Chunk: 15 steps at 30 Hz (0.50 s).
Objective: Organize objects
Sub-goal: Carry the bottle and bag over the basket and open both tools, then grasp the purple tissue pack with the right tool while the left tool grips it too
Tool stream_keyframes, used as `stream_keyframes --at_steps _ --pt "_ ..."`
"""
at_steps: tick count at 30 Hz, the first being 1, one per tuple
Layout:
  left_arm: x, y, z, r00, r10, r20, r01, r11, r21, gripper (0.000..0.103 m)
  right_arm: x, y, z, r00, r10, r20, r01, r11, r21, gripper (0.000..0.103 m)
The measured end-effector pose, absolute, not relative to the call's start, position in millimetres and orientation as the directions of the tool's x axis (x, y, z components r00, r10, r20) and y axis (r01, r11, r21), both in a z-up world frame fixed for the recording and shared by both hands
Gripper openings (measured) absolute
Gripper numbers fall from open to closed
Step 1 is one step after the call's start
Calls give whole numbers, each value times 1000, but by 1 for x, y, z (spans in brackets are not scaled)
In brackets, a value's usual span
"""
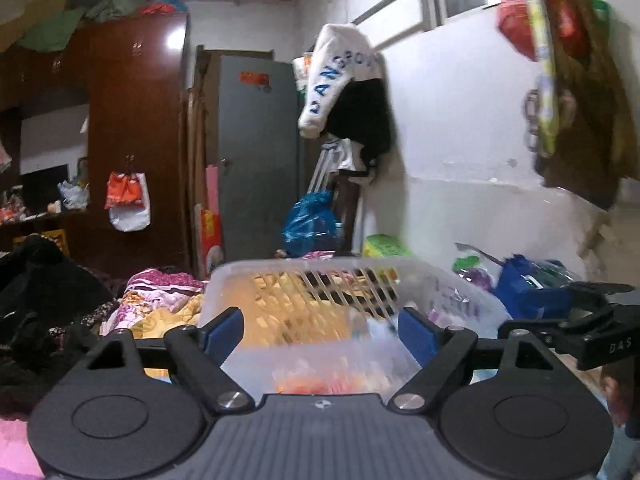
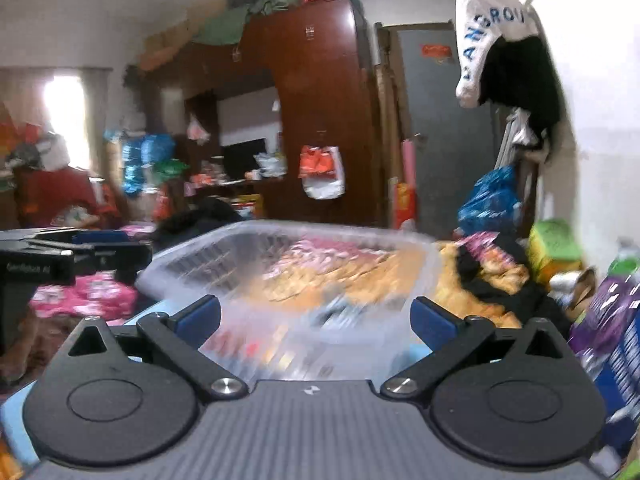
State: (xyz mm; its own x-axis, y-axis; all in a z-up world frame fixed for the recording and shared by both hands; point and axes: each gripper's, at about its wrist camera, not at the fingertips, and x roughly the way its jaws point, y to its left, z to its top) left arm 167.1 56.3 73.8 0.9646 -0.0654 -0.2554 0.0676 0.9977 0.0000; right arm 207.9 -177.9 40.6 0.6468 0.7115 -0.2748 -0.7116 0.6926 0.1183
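Facing clear slatted basket | left gripper seen spread wide, nothing gripped | right gripper likewise, basket unpinched

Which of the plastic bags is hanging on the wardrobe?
The red-and-white bag hangs from the brown wardrobe door; the blue bag sits low beside the grey door.

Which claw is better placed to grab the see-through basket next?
Probably either, slightly the left. Both claws are open with the clear basket right ahead. The left claw faces the basket's near wall squarely; the right claw meets a tilted, blurred corner.
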Motion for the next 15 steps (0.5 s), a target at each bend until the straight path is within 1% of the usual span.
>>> stream_keyframes --at_steps 1,5,7,9,11,15 --pt "154 58 66 965 -83 -247 83 997 -11 88 200 -182 31 628 727 -277 -729 674 120 103" --pt "122 65 31 955 -138 -261 124 990 -69 88 181 -188 2 574 761 -302 -761 632 149 103" --pt "121 69 16 947 -153 -284 133 987 -89 88 178 -183 -6 528 789 -314 -782 596 183 103" --pt "122 71 4 937 -173 -303 150 984 -96 88 177 -175 -10 495 807 -323 -802 567 188 103" --pt "126 74 -2 928 -183 -323 161 982 -96 88 173 -166 -10 484 818 -312 -819 549 170 103" --pt "132 79 -10 915 -229 -333 201 973 -116 88 172 -145 -11 470 819 -329 -845 525 100 103"
